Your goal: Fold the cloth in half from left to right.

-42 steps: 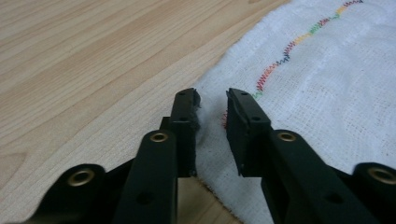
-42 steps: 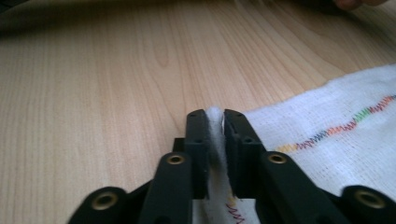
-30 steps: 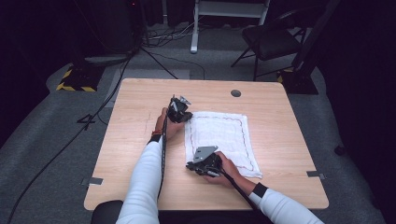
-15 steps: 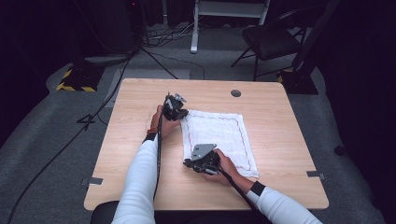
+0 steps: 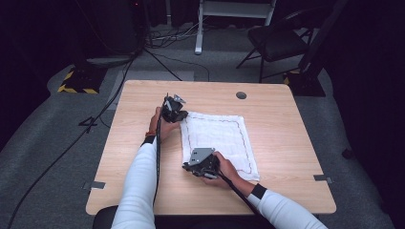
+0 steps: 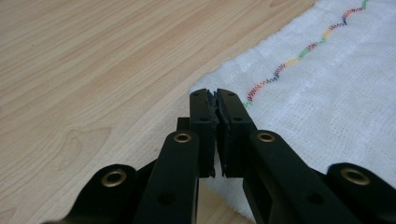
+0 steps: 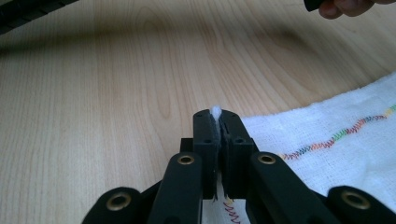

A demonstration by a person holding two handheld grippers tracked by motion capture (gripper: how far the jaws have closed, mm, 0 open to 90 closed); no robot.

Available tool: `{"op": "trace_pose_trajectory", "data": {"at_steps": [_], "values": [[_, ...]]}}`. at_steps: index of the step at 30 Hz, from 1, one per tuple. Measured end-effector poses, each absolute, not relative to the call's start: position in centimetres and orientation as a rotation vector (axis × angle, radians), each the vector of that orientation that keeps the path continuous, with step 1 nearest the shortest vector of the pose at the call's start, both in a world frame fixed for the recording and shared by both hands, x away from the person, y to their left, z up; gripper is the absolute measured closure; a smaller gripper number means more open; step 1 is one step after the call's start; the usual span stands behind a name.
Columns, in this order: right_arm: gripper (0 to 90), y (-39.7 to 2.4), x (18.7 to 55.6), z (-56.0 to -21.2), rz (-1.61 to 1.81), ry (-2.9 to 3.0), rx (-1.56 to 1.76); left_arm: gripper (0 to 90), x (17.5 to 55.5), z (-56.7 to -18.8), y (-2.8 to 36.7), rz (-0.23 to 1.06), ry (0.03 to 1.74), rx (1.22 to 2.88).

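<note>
A white cloth [image 5: 219, 138] with a multicolour stitched border lies flat on the wooden table [image 5: 291, 143]. My left gripper [image 5: 176, 114] is at the cloth's far left corner. In the left gripper view its jaws are pressed together right at that corner [image 6: 216, 95], with the cloth [image 6: 327, 84] spreading to the right. My right gripper [image 5: 193, 168] is at the near left corner. A white tuft of cloth [image 7: 336, 121] pokes out between its closed tips [image 7: 216, 114].
A small dark round cap [image 5: 241, 95] is set in the table near its far edge. A cable trails from each gripper along the forearms. On the floor beyond the table are a black chair [image 5: 282, 43], cables and a stand. The person's other hand [image 7: 345, 5] shows far off.
Both grippers have moved left across the table over the last second, and the cloth has slid left with them.
</note>
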State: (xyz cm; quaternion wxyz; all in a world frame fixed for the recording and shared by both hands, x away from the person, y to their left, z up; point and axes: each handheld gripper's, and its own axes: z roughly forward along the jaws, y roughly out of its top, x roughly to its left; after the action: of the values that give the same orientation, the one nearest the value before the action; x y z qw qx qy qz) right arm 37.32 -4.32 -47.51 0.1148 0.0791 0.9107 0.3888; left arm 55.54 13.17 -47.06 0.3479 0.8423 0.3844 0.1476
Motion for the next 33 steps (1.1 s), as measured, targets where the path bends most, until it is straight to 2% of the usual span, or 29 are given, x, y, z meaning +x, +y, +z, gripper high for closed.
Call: {"op": "trace_pose_trajectory", "data": {"at_steps": [13,21,33], "values": [[86.5,-5.5,37.3,-45.6,1.197,2.598,0.269,85.8,55.1,-45.1,13.0,0.446,0.982,2.14],[86.5,-8.2,36.9,-44.5,1.218,2.553,0.327,86.0,55.1,-43.7,10.3,0.492,0.941,2.133],[86.5,-13.5,36.7,-43.4,1.217,2.497,0.44,86.0,55.6,-43.4,5.6,0.502,0.891,2.148]]}}
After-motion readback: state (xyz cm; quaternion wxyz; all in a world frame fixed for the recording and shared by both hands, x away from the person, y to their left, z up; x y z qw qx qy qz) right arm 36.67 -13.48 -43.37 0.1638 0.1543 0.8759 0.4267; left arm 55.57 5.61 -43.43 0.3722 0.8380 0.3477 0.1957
